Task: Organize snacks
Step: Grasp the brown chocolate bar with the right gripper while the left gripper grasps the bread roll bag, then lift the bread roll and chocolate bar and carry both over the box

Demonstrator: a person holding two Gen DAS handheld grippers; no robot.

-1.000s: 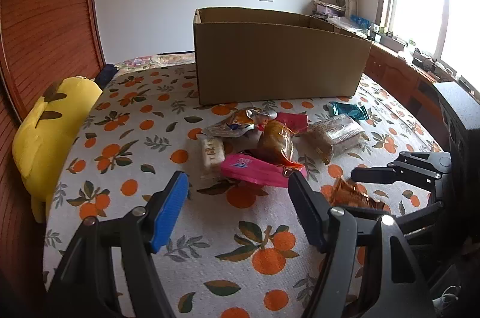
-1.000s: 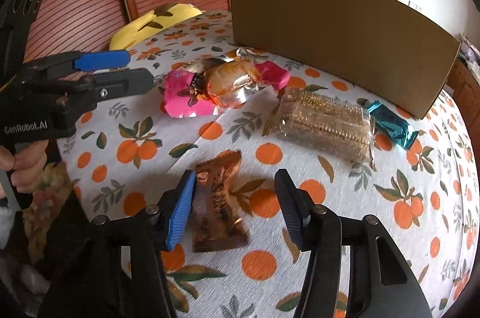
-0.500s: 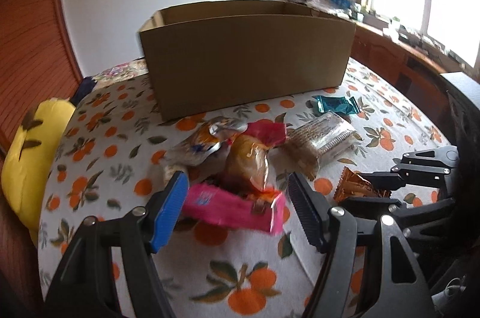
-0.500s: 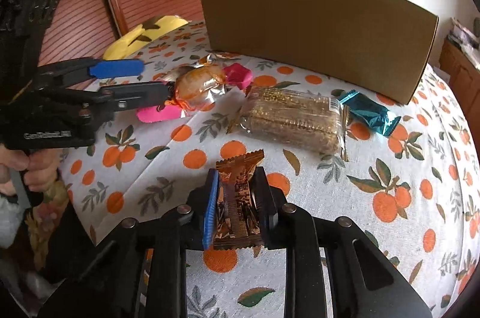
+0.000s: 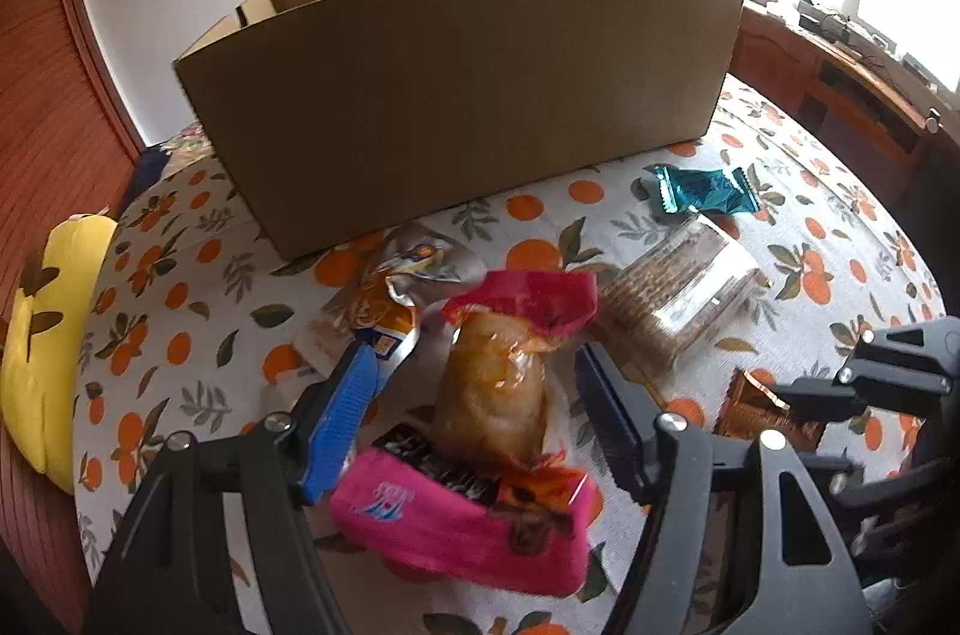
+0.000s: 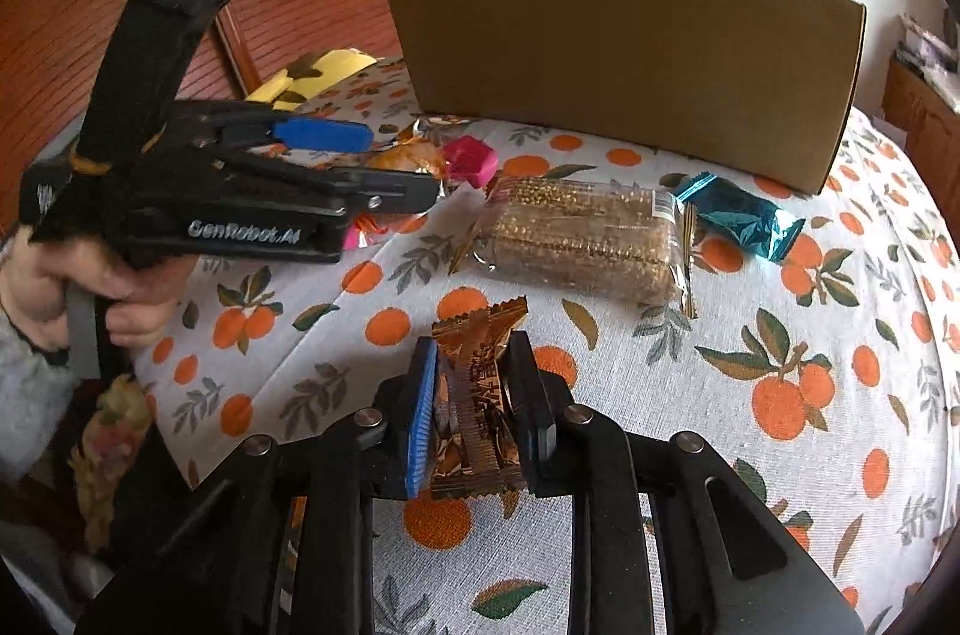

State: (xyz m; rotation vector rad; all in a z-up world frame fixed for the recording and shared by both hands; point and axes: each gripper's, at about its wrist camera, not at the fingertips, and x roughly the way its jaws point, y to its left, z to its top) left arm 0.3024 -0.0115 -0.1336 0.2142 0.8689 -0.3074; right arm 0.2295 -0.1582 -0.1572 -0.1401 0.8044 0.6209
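Presently, stock on the orange-print tablecloth (image 6: pixel 690 365), with handling notes:

Item 1: brown foil snack (image 6: pixel 477 395). Held in the right gripper (image 6: pixel 474 404), jaws closed tight against both sides of the wrapper, its crimped top sticking out past the fingertips. Lift straight up before carrying, so the loose tail does not drag on the cloth.

Item 2: orange wrapped bun (image 5: pixel 495 389), lying partly on the pink packet (image 5: pixel 462 521) in the heap near the left gripper (image 5: pixel 471 425). Jaws about half open and just now narrowing, bun between them, pads not yet pressing. Judged best taken by the bun alone; close gently, since soft bread will squash, and check the pink packet does not ride up with it.

Item 3: clear pack of biscuits (image 6: pixel 585 239) and teal sachet (image 6: pixel 741 218), loose, apart from both grippers, between the heap and the cardboard box (image 6: pixel 630 59).

Item 4: cardboard box, upright at the far side, likely destination. Its near wall is tall; clear the rim fully before releasing
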